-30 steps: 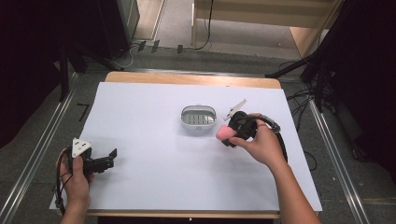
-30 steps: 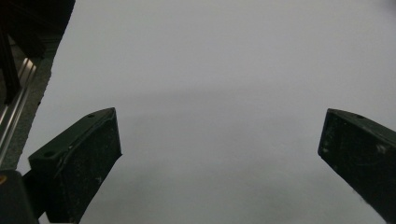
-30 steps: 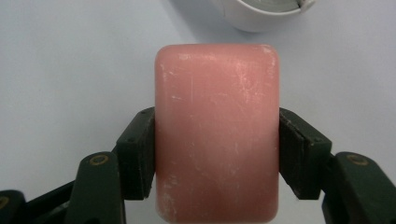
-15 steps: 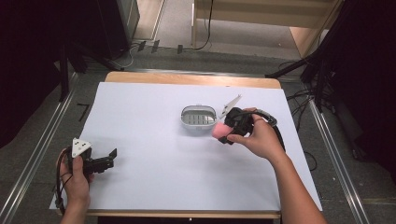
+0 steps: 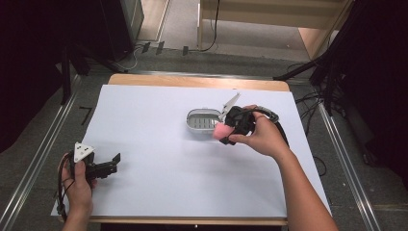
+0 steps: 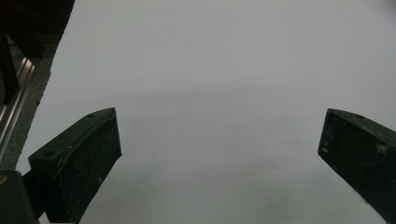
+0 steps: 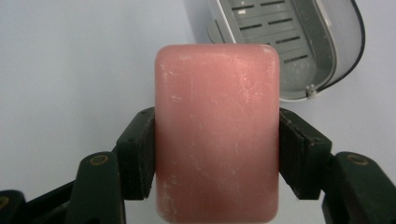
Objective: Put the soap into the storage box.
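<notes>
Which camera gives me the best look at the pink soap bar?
The right gripper view: the soap bar sits large between the right gripper jaws, scuffs visible. The high view shows it as a small pink patch beside the soap dish.

Even overhead light on the white table (image 5: 159,144), dark surroundings at the frame edges, soft shadows under the hands, left gripper view dim and greyish, pink soap (image 7: 217,130) close-up slightly soft
</notes>
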A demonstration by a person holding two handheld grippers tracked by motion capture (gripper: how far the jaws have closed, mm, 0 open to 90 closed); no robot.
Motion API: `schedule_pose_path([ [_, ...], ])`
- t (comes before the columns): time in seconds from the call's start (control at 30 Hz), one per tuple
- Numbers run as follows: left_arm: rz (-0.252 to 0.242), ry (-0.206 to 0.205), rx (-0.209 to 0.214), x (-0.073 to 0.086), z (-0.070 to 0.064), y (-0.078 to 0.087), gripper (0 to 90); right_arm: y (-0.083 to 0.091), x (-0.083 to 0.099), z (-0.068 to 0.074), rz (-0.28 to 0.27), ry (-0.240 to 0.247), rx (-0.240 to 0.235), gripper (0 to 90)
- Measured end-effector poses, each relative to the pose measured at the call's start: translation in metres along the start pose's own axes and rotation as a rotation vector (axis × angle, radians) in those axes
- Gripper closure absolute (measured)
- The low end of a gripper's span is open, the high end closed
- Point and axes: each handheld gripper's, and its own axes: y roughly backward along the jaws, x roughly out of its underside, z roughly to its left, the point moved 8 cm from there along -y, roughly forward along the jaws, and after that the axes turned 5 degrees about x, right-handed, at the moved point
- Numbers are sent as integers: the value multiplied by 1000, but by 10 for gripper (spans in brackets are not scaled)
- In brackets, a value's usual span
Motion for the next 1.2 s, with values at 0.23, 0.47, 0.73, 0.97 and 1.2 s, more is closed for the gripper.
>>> schedule_pose_path([
  [0.23, 0, 1, 1, 0, 0, 0, 0, -2, -7, -4, -2, 7, 4, 382],
  [0.47, -1, 1, 0, 0, 0, 0, 0, -3, -17, -9, -9, 33, 8, 382],
  [0.73, 0, 1, 1, 0, 0, 0, 0, -4, -25, -12, -7, 40, 3, 382],
  [0.97, -1, 2, 1, 0, 0, 0, 0, -6, -34, -17, -7, 57, 4, 382],
  [1.2, -1, 2, 2, 0, 0, 0, 0, -9, -44, -21, -6, 80, 1, 382],
])
